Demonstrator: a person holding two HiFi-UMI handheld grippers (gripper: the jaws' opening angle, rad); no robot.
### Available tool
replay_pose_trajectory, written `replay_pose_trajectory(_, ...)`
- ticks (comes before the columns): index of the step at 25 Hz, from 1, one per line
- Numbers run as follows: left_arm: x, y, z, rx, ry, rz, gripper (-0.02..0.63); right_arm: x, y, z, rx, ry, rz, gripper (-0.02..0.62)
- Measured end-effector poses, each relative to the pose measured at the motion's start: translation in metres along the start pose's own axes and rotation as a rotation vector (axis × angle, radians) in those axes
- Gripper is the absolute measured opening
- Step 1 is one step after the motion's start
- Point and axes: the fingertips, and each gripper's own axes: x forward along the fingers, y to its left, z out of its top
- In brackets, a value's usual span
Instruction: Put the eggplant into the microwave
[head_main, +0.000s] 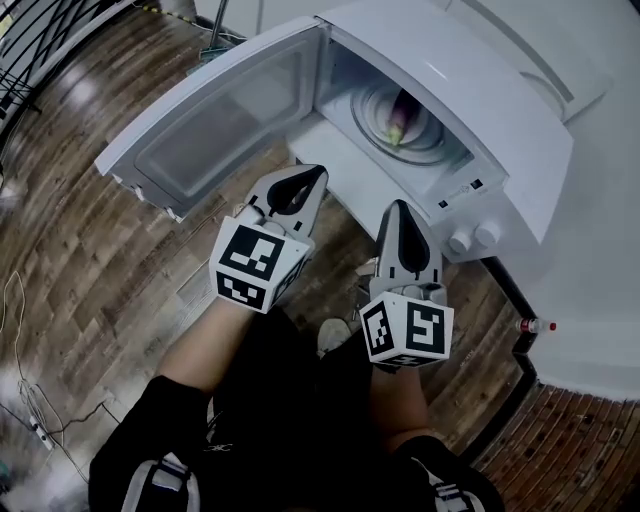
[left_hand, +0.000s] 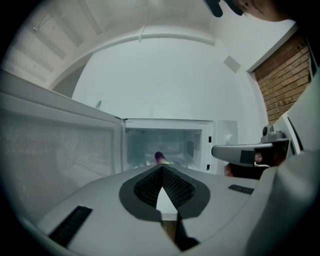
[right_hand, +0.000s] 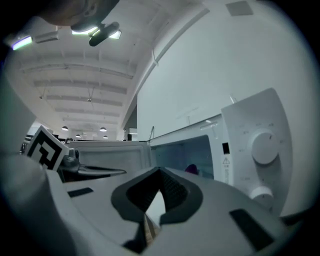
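Note:
The white microwave (head_main: 520, 130) stands with its door (head_main: 215, 125) swung wide to the left. A purple eggplant (head_main: 398, 118) with a green stem lies on the glass turntable inside. It also shows deep in the cavity as the eggplant (left_hand: 160, 157) in the left gripper view, and as a purple tip of the eggplant (right_hand: 191, 169) in the right gripper view. My left gripper (head_main: 319, 173) is shut and empty, just in front of the opening's lower edge. My right gripper (head_main: 400, 204) is shut and empty too, below the control panel. Neither touches the microwave.
The microwave has two knobs (head_main: 475, 238) at its right front. A white surface (head_main: 600, 260) runs to the right, with a small red-capped object (head_main: 535, 325) at its edge. Dark wooden floor (head_main: 90, 250) and cables (head_main: 35, 405) lie to the left. The person's legs are below.

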Motion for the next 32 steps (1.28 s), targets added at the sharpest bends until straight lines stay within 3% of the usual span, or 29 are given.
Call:
replay_pose_trajectory(5,0.002,0.006,0.073,0.031,0.033,0.069,-0.002,0.015,-0.002,0.069,-0.016,0.036,0.010,0.008)
replay_pose_trajectory(7,0.001,0.002,0.124,0.039,0.059,0.077,0.000,0.020,-0.001,0.119,-0.070,0.056,0.001,0.008)
replay_pose_trajectory(10,-0.003,-0.007,0.218,0.021,0.068,0.058,-0.002,0.026,-0.001,0.208,-0.071,0.078,0.000,0.008)
replay_pose_trajectory(14,-0.015,-0.024,0.340,-0.003,0.072,0.028,-0.002,0.022,0.000,0.325,-0.027,0.096,0.005,0.008)
replay_pose_trajectory(19,-0.041,-0.050,0.442,-0.006,0.112,0.012,-0.002,0.003,0.005,0.427,0.089,0.103,0.033,0.008)
replay_pose_trajectory(23,-0.063,-0.057,0.485,-0.001,0.118,0.005,-0.002,-0.010,0.016,0.476,0.032,0.078,0.001,0.008)
replay_pose_trajectory(32,-0.093,-0.070,0.514,0.055,0.077,0.026,-0.001,-0.024,0.041,0.513,0.046,0.020,0.054,0.008)
